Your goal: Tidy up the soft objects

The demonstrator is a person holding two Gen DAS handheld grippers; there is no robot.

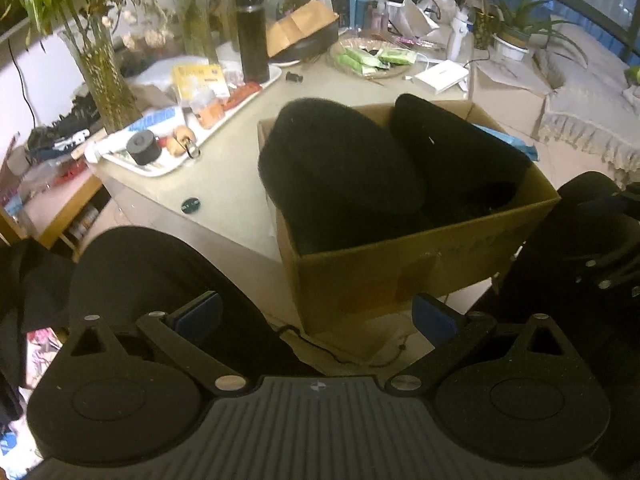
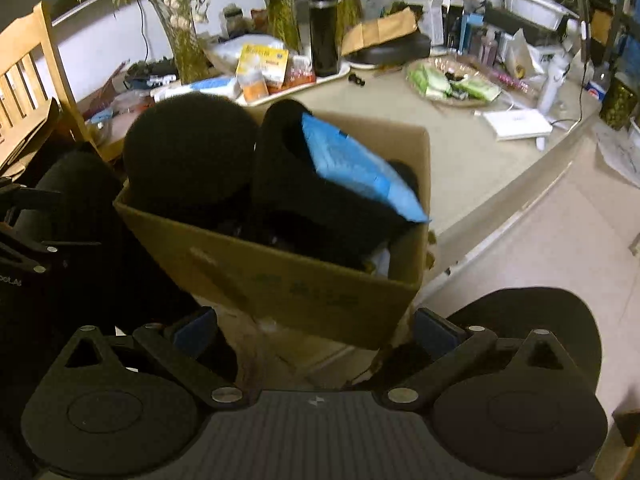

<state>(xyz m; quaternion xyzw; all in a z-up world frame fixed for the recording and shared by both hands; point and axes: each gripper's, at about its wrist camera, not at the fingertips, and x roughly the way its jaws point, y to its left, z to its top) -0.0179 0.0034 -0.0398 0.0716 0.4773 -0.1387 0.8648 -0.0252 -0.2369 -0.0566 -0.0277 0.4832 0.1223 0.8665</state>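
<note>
- The cardboard box (image 1: 400,264) sits at the table (image 1: 224,168) edge, stuffed with 2 black foam cushions (image 1: 340,168); in the right wrist view a blue padded mailer (image 2: 352,164) pokes out at 2 o'clock of them
- Left gripper (image 1: 318,318): released, fingers spread wide, nothing between them, box at 12 o'clock
- Right gripper (image 2: 316,326): also released and empty, box corner just ahead at 12 o'clock
- More black foam lies at 9 o'clock of the left gripper
- Judgement: to pack well, pinch 1 soft piece at its edge, clench gently, and press it down beside the others so nothing springs back out
</note>
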